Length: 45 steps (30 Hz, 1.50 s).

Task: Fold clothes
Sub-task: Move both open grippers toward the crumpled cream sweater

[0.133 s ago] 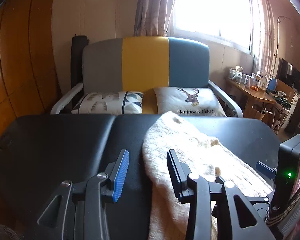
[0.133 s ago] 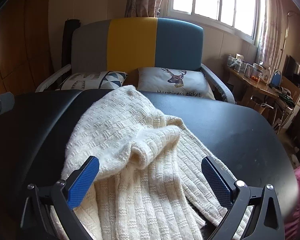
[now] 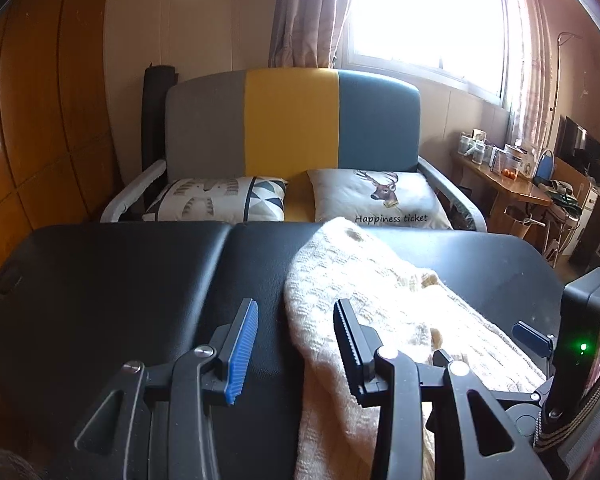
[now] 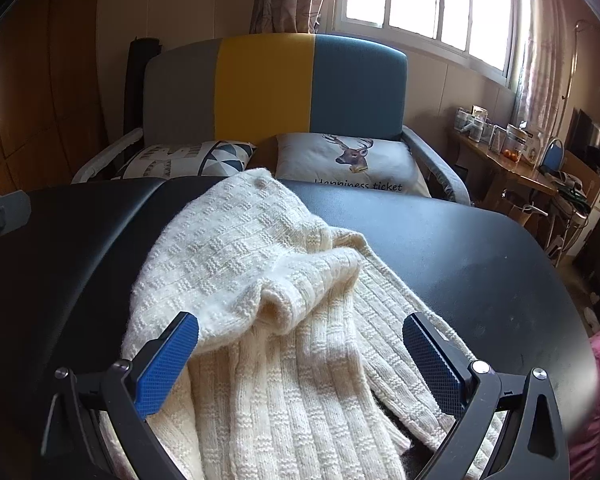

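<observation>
My left tongs hang apart over the left edge of the cream sweater, gripping nothing. My right tongs gape wide above it. The sweater lies rumpled mid-table, reaching the far edge of the black table.

There was one cream knit sweater on one black padded table, two pillows on one tricolour sofa, and two grippers.
</observation>
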Each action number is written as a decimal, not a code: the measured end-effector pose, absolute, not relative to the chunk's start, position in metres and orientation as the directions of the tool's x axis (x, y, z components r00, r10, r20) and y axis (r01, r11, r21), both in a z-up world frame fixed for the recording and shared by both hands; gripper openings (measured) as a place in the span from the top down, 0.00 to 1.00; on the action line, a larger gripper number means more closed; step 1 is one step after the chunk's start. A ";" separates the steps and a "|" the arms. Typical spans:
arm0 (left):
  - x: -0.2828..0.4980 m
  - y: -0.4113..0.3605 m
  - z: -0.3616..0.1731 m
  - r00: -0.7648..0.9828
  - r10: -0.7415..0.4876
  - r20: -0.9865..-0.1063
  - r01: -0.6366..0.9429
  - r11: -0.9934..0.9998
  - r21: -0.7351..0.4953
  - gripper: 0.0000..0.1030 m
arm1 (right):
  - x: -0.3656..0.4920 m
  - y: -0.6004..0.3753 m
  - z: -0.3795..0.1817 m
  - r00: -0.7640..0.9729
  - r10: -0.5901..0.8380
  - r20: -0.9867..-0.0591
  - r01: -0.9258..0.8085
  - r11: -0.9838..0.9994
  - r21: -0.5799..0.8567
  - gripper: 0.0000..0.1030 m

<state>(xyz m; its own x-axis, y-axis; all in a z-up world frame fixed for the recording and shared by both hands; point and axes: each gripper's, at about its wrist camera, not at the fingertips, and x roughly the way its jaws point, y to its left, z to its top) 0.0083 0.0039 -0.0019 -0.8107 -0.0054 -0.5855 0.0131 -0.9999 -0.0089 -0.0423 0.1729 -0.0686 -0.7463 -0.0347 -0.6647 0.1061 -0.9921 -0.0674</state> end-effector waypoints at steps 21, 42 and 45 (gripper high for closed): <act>0.005 -0.019 -0.042 -0.701 0.189 -0.688 -0.062 -0.977 -0.205 0.60 | -0.038 0.180 -0.072 -0.745 0.012 -0.667 0.086 -0.990 -0.114 0.00; -0.009 0.013 -0.063 -0.505 0.414 -0.757 -0.261 -0.910 -0.323 0.60 | -0.044 0.245 -0.114 -0.559 -0.411 -0.720 0.157 -0.905 0.396 0.00; -0.013 0.028 -0.063 -0.471 0.448 -0.760 -0.326 -0.889 -0.322 0.60 | -0.041 0.286 -0.129 -0.542 -0.508 -0.669 0.087 -0.826 0.557 0.00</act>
<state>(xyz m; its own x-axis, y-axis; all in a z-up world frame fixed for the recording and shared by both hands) -0.0128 0.0283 -0.0634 -0.4711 0.4479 -0.7599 -0.3261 -0.8889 -0.3218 -0.0406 0.2858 -0.1291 -0.5421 -0.5084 -0.6691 0.0865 -0.8257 0.5574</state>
